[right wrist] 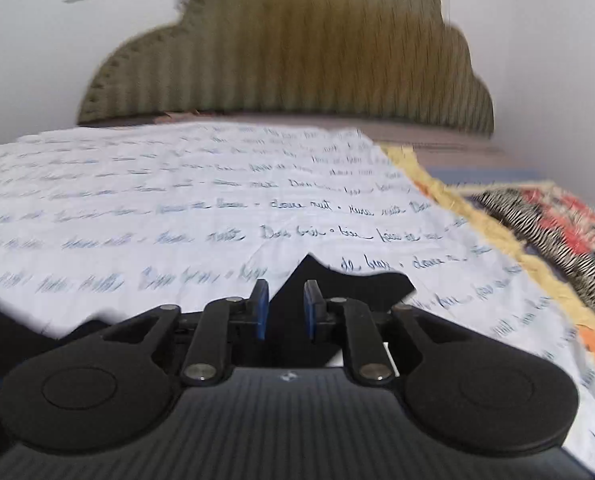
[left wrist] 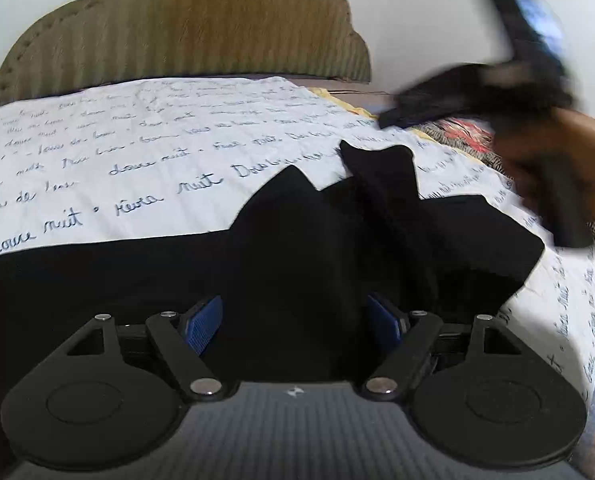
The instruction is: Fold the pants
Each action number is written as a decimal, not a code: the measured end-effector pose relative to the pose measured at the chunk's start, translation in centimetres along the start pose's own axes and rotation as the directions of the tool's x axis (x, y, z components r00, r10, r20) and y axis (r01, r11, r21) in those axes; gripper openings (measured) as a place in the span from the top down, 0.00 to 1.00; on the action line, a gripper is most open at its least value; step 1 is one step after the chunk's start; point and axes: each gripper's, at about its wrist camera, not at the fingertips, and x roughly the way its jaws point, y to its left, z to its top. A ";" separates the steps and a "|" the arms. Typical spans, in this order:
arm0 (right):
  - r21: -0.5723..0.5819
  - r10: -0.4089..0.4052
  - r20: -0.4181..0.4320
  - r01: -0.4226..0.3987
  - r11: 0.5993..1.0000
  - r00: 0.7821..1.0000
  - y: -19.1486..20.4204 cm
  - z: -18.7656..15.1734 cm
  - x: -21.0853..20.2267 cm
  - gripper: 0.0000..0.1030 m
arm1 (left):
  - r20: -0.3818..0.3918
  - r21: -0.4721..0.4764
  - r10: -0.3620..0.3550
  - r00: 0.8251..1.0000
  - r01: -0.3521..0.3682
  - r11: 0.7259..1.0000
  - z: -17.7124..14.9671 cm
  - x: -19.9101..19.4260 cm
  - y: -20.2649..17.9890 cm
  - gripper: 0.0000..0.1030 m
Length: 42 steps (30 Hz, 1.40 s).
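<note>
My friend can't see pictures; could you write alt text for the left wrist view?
Black pants lie rumpled on a white sheet printed with handwriting, on a bed with a ribbed headboard. The left gripper hovers over them, jaws wide open. At right, the blurred right gripper.

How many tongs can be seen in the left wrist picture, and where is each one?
2. The left tongs stand at the bottom centre, over the black pants. The right tongs are at the upper right, blurred, above the sheet.
</note>
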 end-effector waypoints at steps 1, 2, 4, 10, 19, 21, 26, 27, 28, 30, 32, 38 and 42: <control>-0.002 -0.033 -0.020 0.033 0.999 0.999 -0.2 0.8 2.0 0.74 | 0.004 0.021 0.006 1.000 -0.006 1.000 -0.1 -0.1 -0.4 0.24; -0.020 -0.070 -0.039 0.069 0.997 0.997 -0.2 1.2 3.9 0.72 | 0.010 0.044 0.018 1.000 -0.019 0.999 -0.3 -0.1 -0.8 0.24; -0.021 -0.125 -0.092 0.123 0.992 0.988 -0.5 1.6 7.3 0.66 | 0.022 0.104 0.044 0.999 -0.046 0.993 -0.7 -0.1 -1.8 0.24; 0.027 -0.123 -0.207 0.131 0.991 0.971 -0.7 1.2 12.6 0.52 | 0.029 0.173 0.064 0.998 -0.068 0.983 -1.0 0.4 -2.8 0.22; 0.106 -0.139 -0.073 0.147 0.984 0.988 -3.4 1.8 7.3 0.98 | 0.035 0.152 0.002 0.999 -0.007 0.988 -0.9 -0.2 -2.4 0.19; 0.135 -0.130 -0.028 0.133 0.982 0.991 -5.2 1.7 4.6 0.98 | 0.047 0.158 -0.029 0.998 0.021 0.987 -0.9 -0.4 -2.5 0.19; 0.188 -0.145 0.022 0.139 0.972 0.989 -9.9 0.5 -0.8 0.97 | 0.121 0.228 -0.120 0.985 0.090 0.969 -1.2 -1.6 -3.8 0.19; 0.204 -0.143 0.025 0.134 0.970 0.989 -10.7 0.1 -1.5 0.97 | 0.133 0.250 -0.136 0.982 0.100 0.963 -1.2 -1.8 -4.3 0.19; 0.219 -0.139 0.027 0.130 0.967 0.990 -11.5 -0.4 -2.1 0.97 | 0.132 0.264 -0.146 0.981 0.107 0.959 -1.2 -1.8 -4.8 0.19; 0.239 -0.140 0.025 0.130 0.962 0.990 -12.9 -1.2 -2.8 0.97 | 0.102 0.287 -0.157 0.982 0.122 0.950 -1.0 -1.5 -5.9 0.19; 0.263 -0.144 0.025 0.133 0.956 0.989 -14.3 -2.1 -3.3 0.97 | 0.085 0.319 -0.177 0.981 0.141 0.937 -0.9 -1.1 -6.9 0.19; 0.397 -0.104 0.017 0.089 0.913 0.994 -17.4 -5.8 -4.2 0.97 | 0.055 0.436 -0.115 0.992 0.079 0.896 -1.2 0.6 -10.0 0.20; 0.418 -0.099 0.001 0.090 0.904 0.995 -18.3 -8.1 -4.4 0.97 | 0.026 0.425 -0.131 0.991 0.107 0.899 -1.3 1.1 -10.4 0.31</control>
